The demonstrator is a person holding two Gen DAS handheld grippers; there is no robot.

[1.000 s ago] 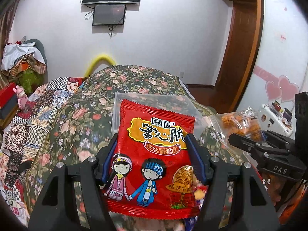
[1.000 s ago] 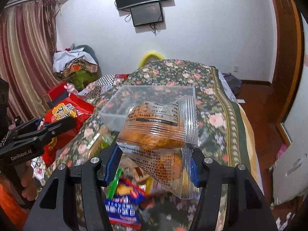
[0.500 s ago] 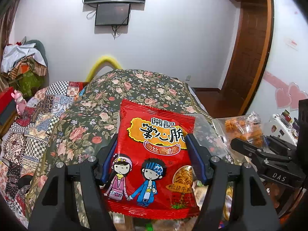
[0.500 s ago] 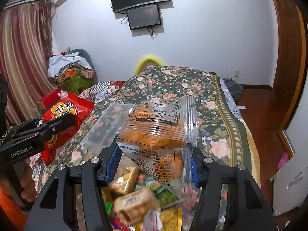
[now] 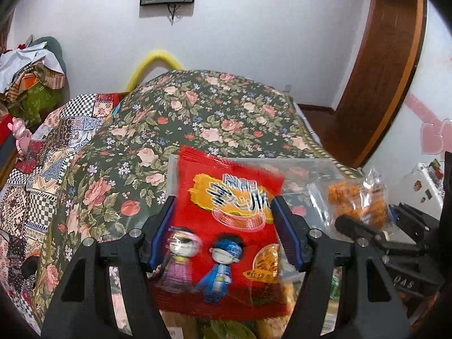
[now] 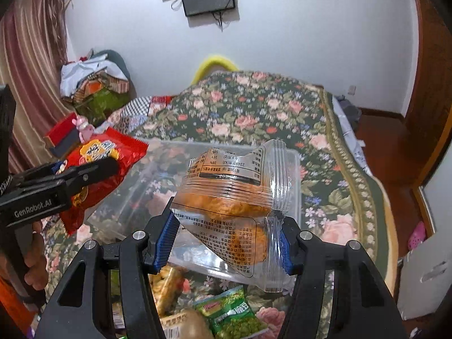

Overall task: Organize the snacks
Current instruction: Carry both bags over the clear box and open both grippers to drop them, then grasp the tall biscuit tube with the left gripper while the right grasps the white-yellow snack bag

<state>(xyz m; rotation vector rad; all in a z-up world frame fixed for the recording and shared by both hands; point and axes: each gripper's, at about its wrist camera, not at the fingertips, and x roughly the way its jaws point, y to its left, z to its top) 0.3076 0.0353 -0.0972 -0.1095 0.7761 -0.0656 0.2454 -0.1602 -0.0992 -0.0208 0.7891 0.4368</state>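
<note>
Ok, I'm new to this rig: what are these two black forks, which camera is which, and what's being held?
No robot arm here: a person carries two handheld grippers, each with a fisheye camera looking along its fingers. The left wrist view shows the left gripper clamping a red snack bag. The right wrist view shows the right gripper clamping a clear packet of orange snacks. Both hover near a clear plastic bin on a floral bedspread. Loose snack packets lie below.

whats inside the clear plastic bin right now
Through the clear plastic bin, only the floral bedspread shows; no snacks visible inside. The clear packet of orange snacks in the right tongs hides part of its floor.
</note>
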